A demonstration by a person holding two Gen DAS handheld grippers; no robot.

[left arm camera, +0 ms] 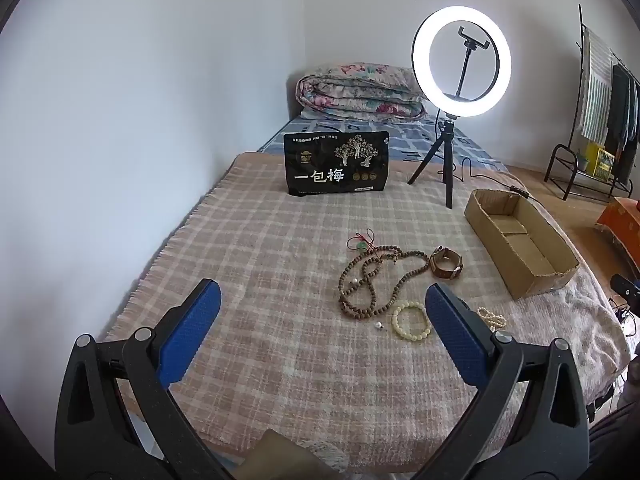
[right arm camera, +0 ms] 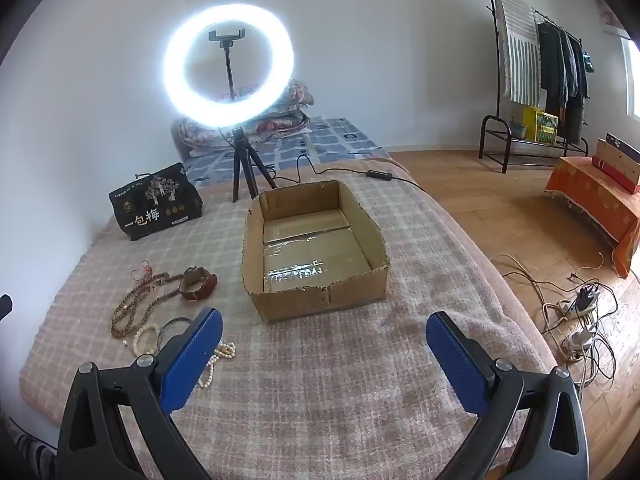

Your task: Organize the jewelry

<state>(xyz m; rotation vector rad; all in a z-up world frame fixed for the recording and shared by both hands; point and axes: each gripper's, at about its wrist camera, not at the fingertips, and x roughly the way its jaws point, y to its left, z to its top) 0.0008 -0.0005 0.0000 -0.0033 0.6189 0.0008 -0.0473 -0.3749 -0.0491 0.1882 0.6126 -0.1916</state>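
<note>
Black pouch (left arm camera: 336,164) on bed: big white chars "一包梅" on front; small print above + gold seals unreadable. No other legible txt.

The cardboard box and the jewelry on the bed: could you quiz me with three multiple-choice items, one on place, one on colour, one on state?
1. Where does the brown watch lie?
A. in the cardboard box
B. on the blanket
C. on the floor

2. What colour are the pads of the right gripper?
A. red
B. green
C. blue

3. What is in the box?
A. nothing
B. beads
C. the watch

Answers:
1 B, it rests on the blanket left of the box.
2 C, both pads show blue.
3 A, only its bare taped bottom shows.
</note>
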